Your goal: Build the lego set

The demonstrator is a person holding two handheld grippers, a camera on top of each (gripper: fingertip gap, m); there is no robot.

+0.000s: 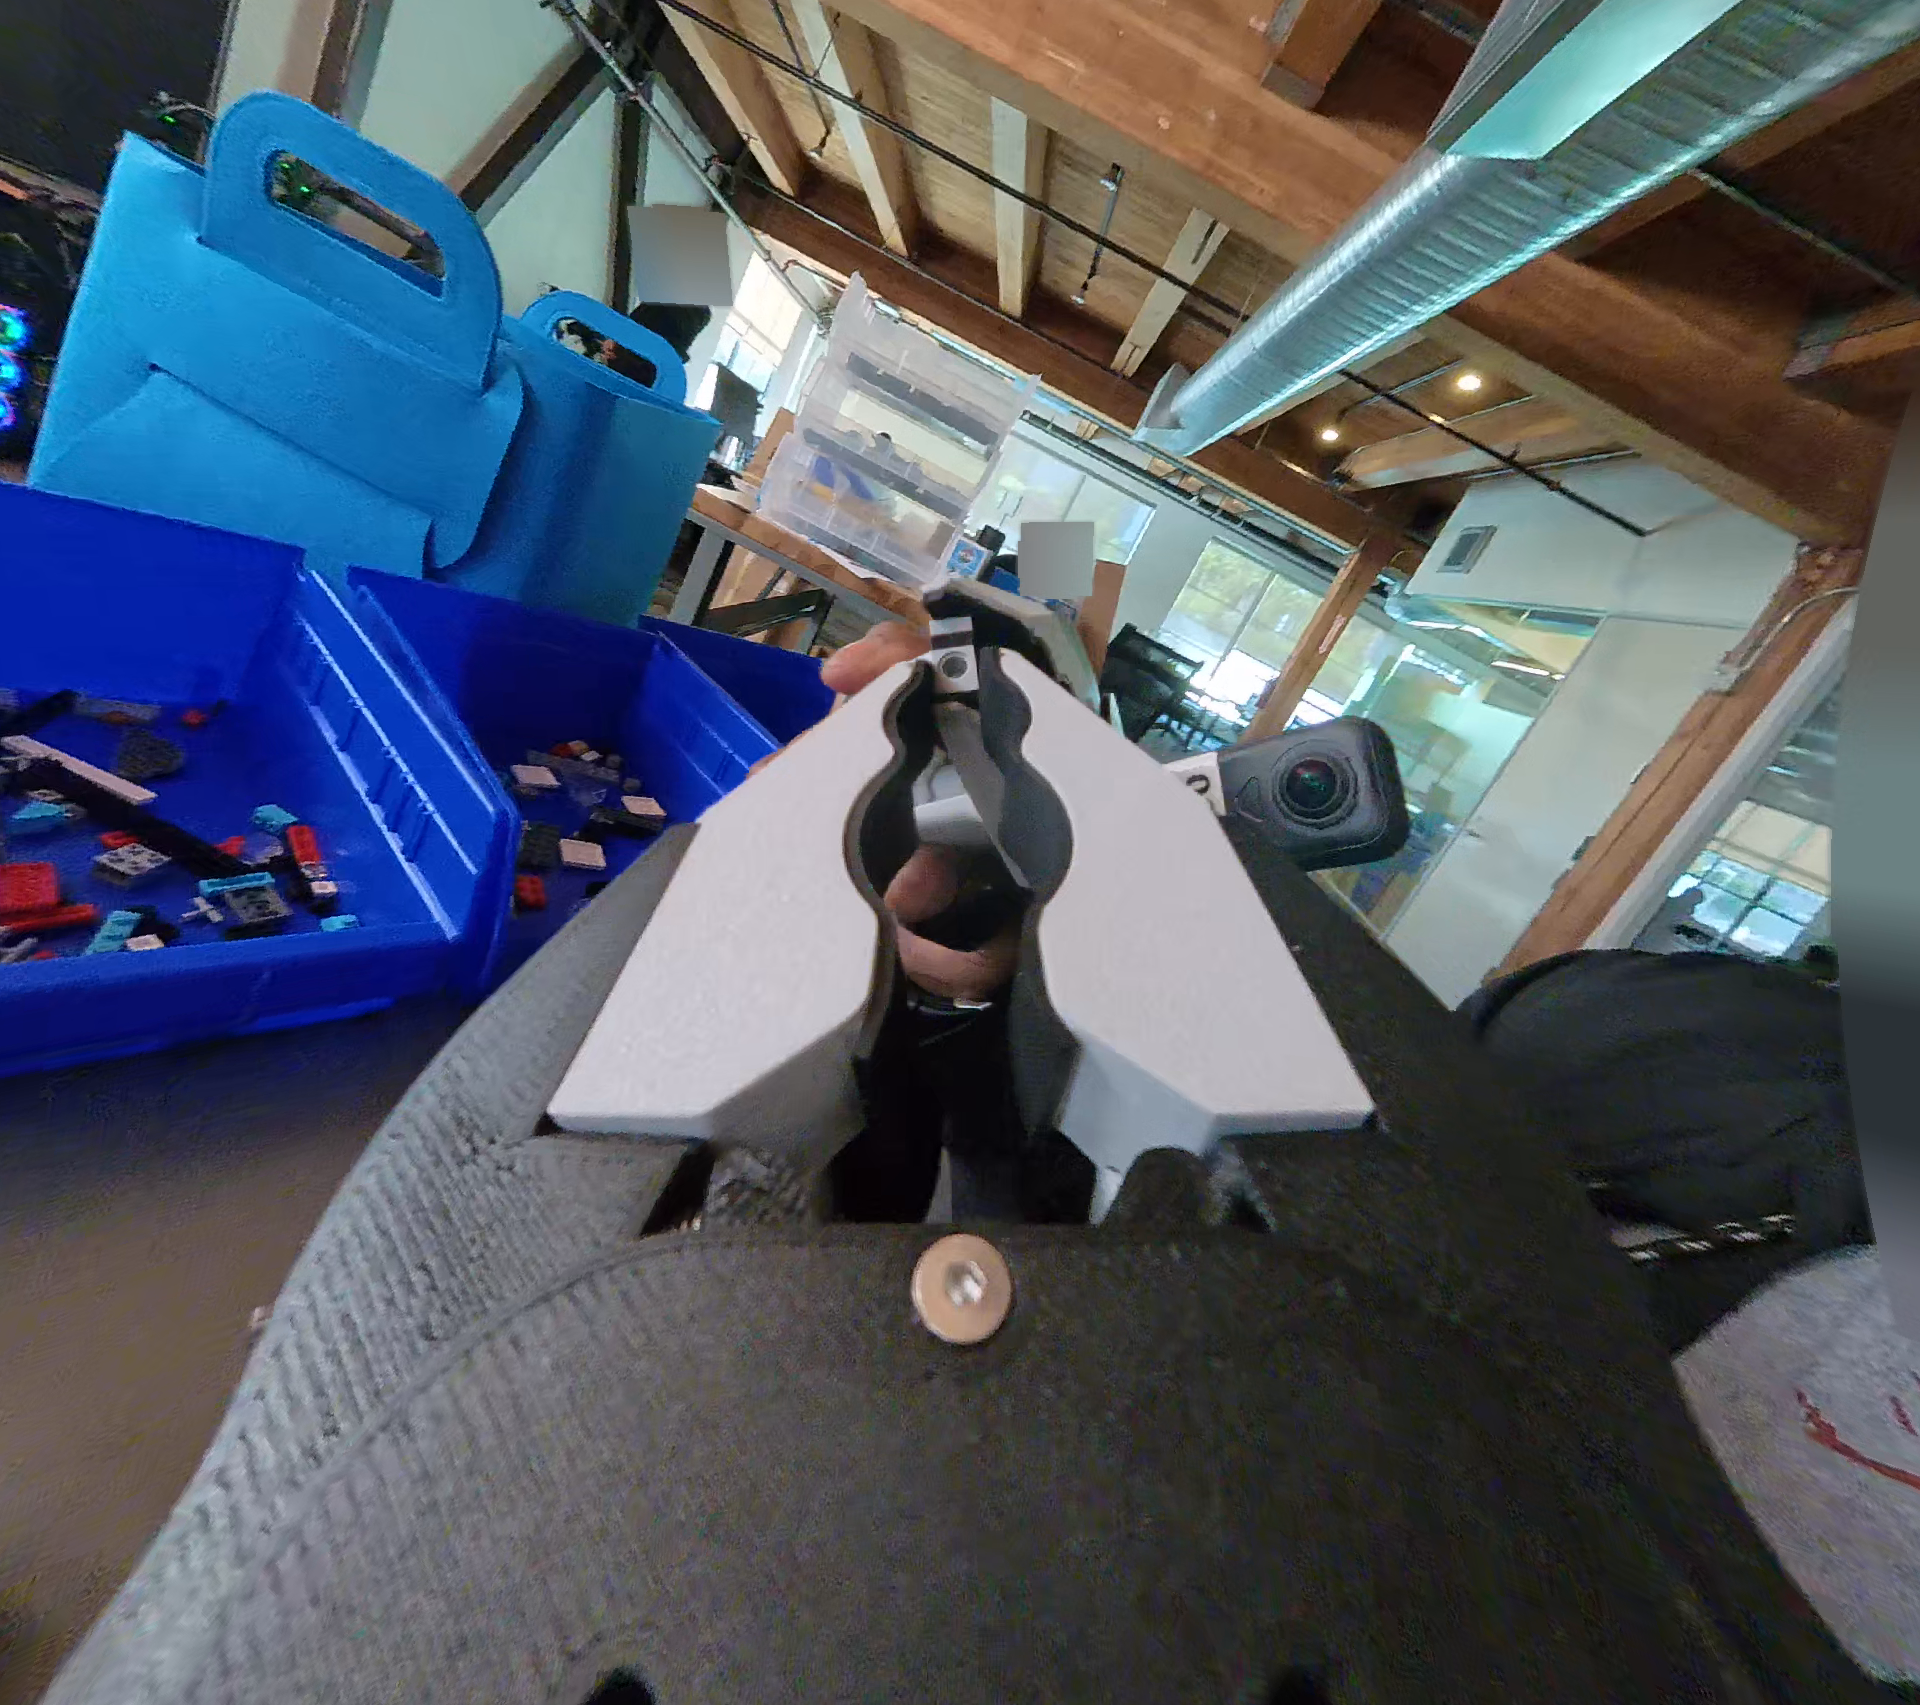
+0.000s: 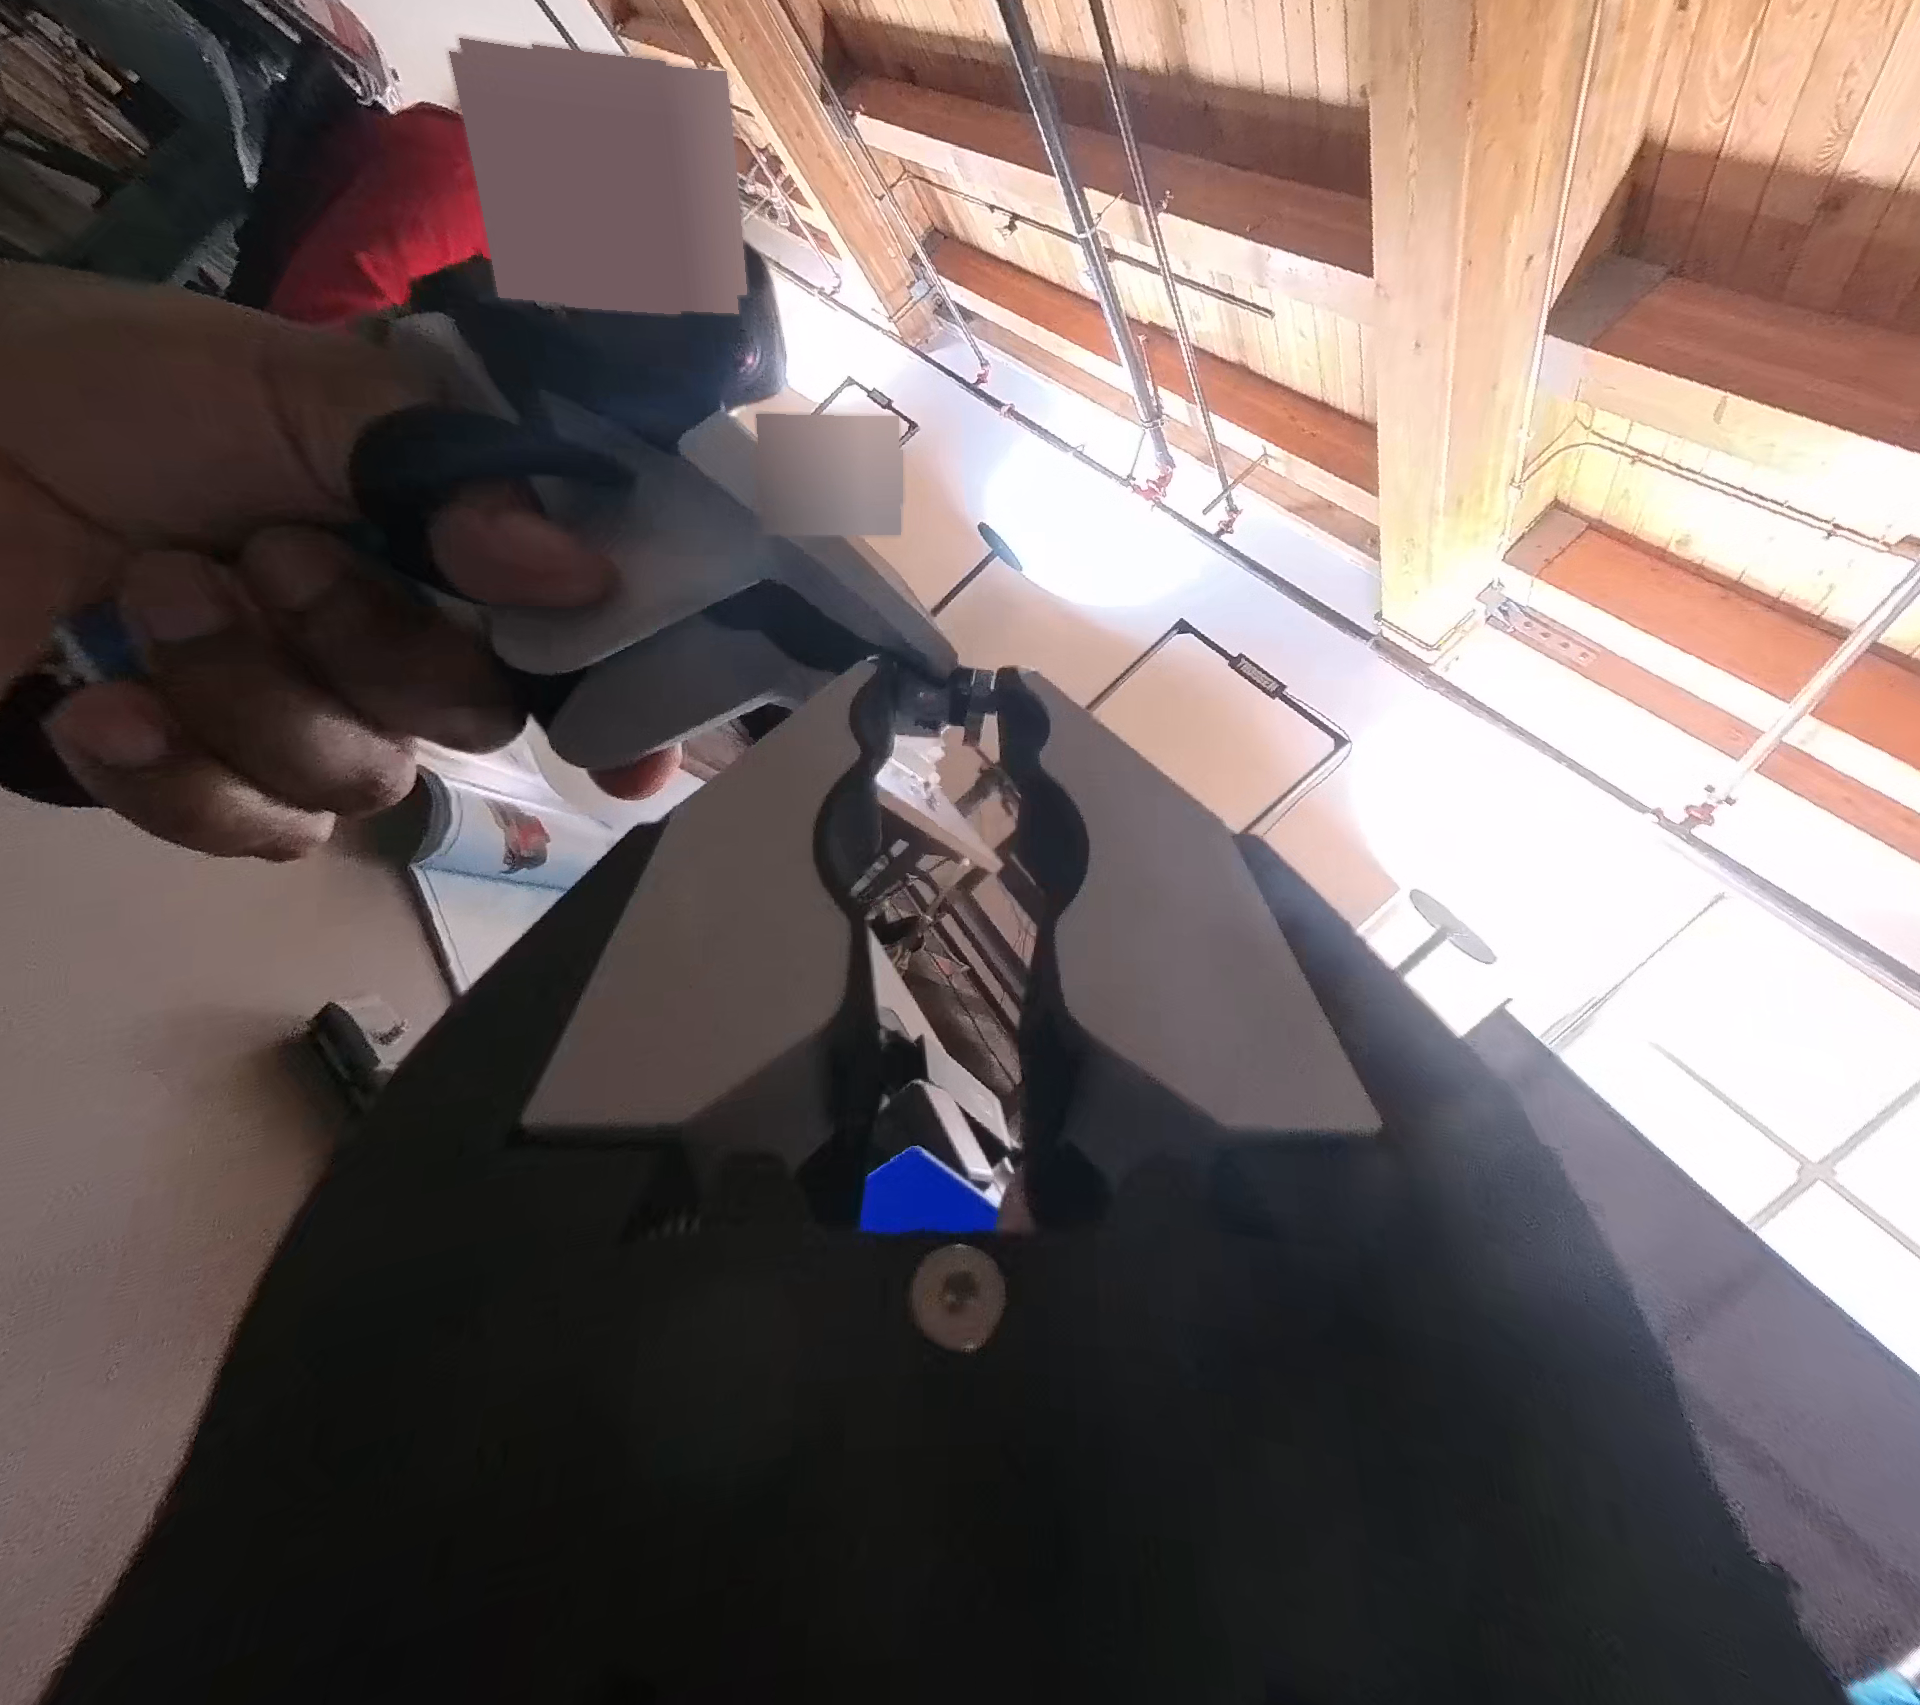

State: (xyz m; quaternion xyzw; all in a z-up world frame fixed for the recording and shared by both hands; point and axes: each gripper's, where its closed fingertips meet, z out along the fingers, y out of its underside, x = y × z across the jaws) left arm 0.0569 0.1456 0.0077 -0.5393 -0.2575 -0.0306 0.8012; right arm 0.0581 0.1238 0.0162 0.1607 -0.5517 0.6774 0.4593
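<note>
**Midair, both grippers meet on one small lego piece**

Up near centre frame in the left wrist view, my left gripper is clenched on a small grey-and-black lego piece, pinched at the very tips. Beyond it the right gripper reaches in from the right, its camera facing me.

In the right wrist view my right gripper has its tips drawn close around a dark stud-like part at centre frame. The left gripper comes in from the upper left, held by a hand. Whether my right tips actually press on the part, I cannot tell; a narrow gap shows lower between the fingers.

Both views tilt toward the ceiling beams, so I judge the pieces are lifted off the table for mating in the air, one tool bracing while the other presses.

Loose bricks lie in the blue bins at the left of the left wrist view, with blue felt bags standing behind them. The supply is within reach.

Risk, as I judge it: a tip-only pinch may let the piece twist under pressing force.
</note>
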